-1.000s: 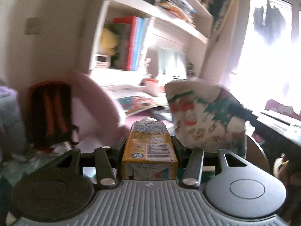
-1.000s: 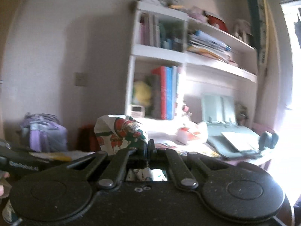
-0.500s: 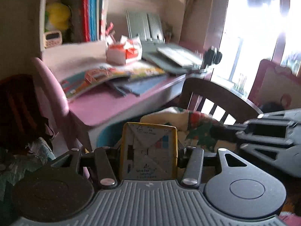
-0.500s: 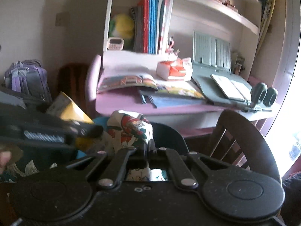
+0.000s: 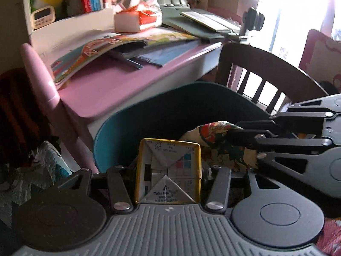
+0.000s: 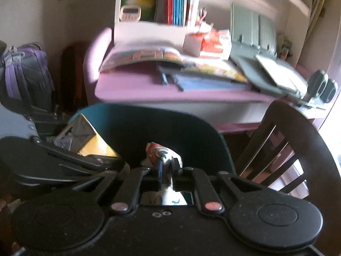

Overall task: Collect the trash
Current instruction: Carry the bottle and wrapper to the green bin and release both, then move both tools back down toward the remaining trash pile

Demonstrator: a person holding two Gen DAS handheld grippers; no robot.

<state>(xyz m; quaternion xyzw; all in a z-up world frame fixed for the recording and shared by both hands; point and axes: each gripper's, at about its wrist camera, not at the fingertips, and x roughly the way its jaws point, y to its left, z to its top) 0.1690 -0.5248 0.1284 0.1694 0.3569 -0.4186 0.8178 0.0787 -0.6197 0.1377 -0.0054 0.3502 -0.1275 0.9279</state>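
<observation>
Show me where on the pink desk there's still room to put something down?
The pink desk has one bare patch: its near corner, bordered by the open picture book behind and the blue folders to the right. Further back it is crowded, with the tissue box and grey book stand.

Both grippers now tilt down over the bin (image 5: 149, 115), which shows in neither view a second ago. The carton (image 5: 168, 170) now shows its folded base. The right gripper's (image 6: 167, 168) jaws are opening around the wrapper (image 6: 158, 151).
</observation>
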